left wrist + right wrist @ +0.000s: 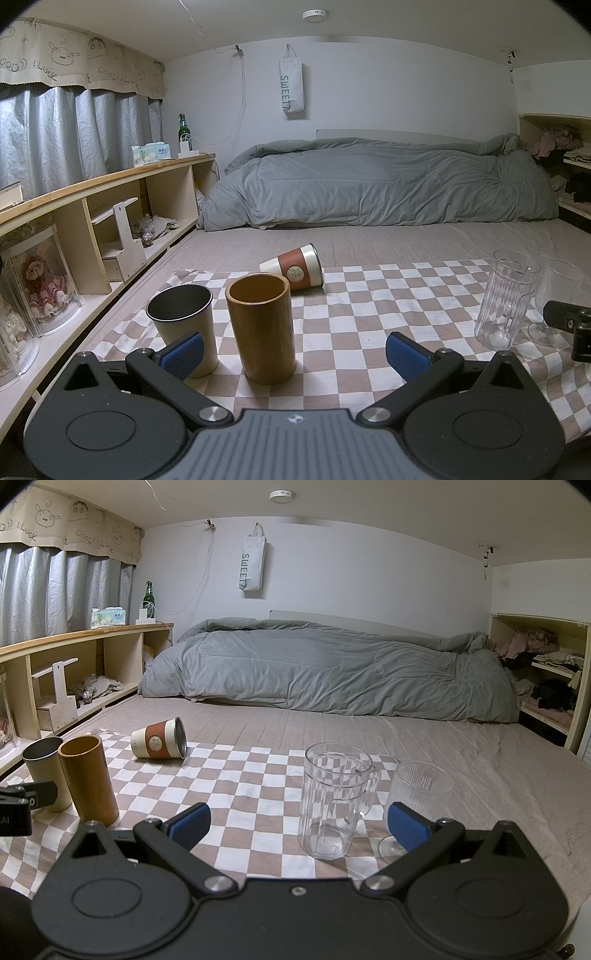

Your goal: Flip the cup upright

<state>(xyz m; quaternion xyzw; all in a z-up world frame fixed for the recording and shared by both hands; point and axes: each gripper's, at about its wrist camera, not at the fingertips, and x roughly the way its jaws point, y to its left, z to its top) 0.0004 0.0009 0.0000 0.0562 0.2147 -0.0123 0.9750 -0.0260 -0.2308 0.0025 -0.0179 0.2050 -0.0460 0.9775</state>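
Note:
A cream cup with a brown sleeve (pixel 294 267) lies on its side at the far edge of the checkered cloth (pixel 351 306), its mouth to the right. It also shows in the right wrist view (pixel 159 742). My left gripper (pixel 295 356) is open and empty, low over the cloth's near edge, with a brown wooden cup (pixel 261 327) upright between its blue pads (pixel 184 354). My right gripper (pixel 298 827) is open and empty, behind a clear pitcher (pixel 332 799).
A steel-rimmed cup (pixel 184 325) stands left of the wooden cup. A ribbed stemmed glass (pixel 412 805) stands right of the pitcher. A grey duvet (pixel 325 672) lies at the back. Wooden shelves (pixel 122 221) run along the left.

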